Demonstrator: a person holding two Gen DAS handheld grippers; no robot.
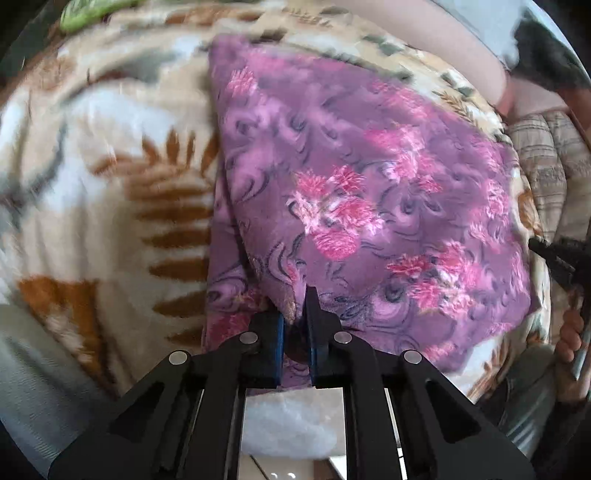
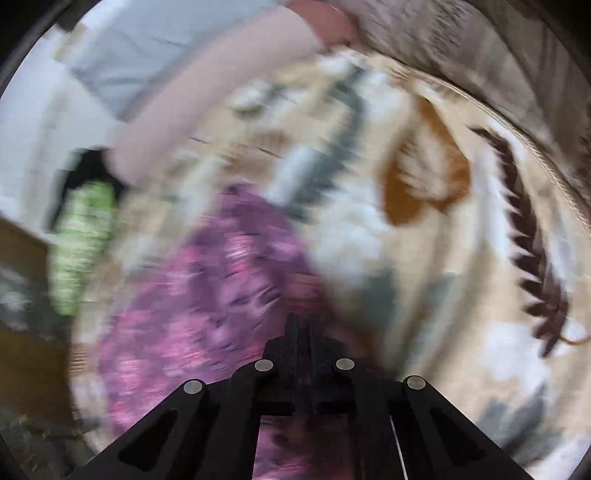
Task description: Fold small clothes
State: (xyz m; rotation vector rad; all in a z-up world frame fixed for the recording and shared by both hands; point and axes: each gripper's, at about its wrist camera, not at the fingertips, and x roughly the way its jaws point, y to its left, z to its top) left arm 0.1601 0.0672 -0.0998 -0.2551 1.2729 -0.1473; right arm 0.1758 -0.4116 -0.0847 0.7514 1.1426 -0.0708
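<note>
A purple garment with pink flowers [image 1: 354, 192] lies spread on a cream blanket with brown leaf prints [image 1: 110, 177]. My left gripper [image 1: 299, 314] is shut on the garment's near edge, with a pinch of fabric between its blue pads. My right gripper [image 2: 301, 325] has its fingers together and no cloth shows between them. It sits over the garment's edge [image 2: 207, 302] in a motion-blurred view. The right gripper also shows in the left wrist view [image 1: 554, 254], at the garment's right edge.
A green item [image 2: 83, 247] lies at the blanket's far side, also at the top left of the left wrist view [image 1: 92, 11]. A plaid pillow or cover [image 1: 546, 166] lies at the right. A pinkish bolster [image 2: 207, 92] runs along the back.
</note>
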